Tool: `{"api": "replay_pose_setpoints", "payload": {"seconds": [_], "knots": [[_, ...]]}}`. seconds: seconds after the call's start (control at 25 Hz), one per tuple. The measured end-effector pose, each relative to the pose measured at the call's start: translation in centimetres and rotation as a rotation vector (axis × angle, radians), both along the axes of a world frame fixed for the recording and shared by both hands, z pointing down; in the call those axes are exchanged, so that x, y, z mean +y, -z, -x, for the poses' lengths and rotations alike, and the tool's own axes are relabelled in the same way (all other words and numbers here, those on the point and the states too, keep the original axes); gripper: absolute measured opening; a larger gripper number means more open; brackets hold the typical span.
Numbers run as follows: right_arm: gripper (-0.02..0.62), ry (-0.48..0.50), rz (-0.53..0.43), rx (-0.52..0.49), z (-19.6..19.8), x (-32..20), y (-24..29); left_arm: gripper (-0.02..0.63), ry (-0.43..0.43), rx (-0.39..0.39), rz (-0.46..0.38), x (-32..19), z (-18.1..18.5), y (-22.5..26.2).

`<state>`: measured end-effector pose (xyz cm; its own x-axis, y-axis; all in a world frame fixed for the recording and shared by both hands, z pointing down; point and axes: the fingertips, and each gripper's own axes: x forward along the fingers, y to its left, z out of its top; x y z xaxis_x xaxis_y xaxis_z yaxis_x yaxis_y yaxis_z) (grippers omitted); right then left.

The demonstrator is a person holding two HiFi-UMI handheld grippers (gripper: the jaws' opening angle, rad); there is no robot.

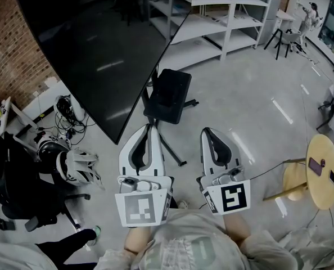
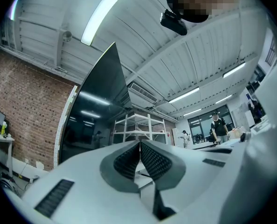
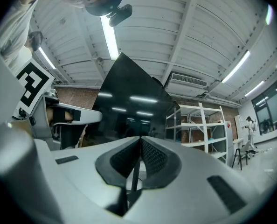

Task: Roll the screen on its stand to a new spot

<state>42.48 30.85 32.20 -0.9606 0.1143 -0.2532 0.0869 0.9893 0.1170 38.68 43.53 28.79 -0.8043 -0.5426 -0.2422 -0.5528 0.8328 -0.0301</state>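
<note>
Evenly abreast, left tongs (image 1: pixel 154 127), right tongs (image 1: pixel 206 131), both closed on nothing, tipped slightly up toward the screen (image 1: pixel 94 44).

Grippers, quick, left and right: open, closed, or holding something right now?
Left gripper: closed, holding nothing.
Right gripper: closed, holding nothing.

— What is between the jaws of the left gripper (image 2: pixel 140 144)?
— Nothing, they are pressed together. Beyond them stands the dark screen (image 2: pixel 96 120), with a brick wall (image 2: pixel 26 111) at its left and white shelves (image 2: pixel 139 130) at its right.
</note>
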Motion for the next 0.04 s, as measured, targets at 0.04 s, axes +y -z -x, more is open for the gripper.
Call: {"api": "replay_pose_setpoints", "payload": {"seconds": [0.04], "knots": [[0.021,-0.001,0.002,0.003,0.13,-0.06,-0.07,0.02,-0.001,0.0,0.0,-0.02,0.13,-0.01]]}}
